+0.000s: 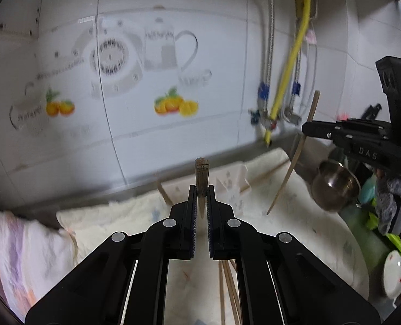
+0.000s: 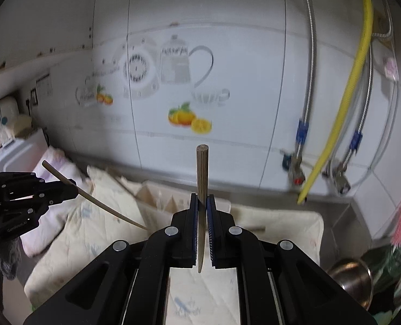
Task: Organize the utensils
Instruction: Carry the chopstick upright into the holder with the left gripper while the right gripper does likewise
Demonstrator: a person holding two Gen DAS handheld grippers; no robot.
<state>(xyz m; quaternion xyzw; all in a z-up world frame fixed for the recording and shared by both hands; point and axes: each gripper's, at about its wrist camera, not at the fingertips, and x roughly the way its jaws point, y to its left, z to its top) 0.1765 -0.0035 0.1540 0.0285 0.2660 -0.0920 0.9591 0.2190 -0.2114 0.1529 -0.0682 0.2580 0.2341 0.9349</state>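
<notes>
The left gripper (image 1: 201, 189) is clamped tight on one wooden chopstick (image 1: 201, 174), which stands upright between its pads, blunt end up. The right gripper (image 2: 202, 197) pinches a second chopstick (image 2: 202, 173) the same way, thin tip hanging below the pads. Both are held up in the air, well apart from each other, with open room around each.

Beneath them a pale cloth (image 1: 295, 216) covers the counter. On it lie more loose chopsticks (image 1: 229, 284): several close under the left gripper, too blurred to count exactly, and at least two more near the cloth's far edge. A folded towel (image 1: 19, 243) sits at its left edge; a steel pot (image 1: 335, 187) and one small white dish (image 1: 395, 273) crowd the right edge.

Farther back the tiled wall (image 2: 227, 13) closes off the counter, with one yellow hose (image 2: 354, 81) and two braided metal hoses running down to valves.
</notes>
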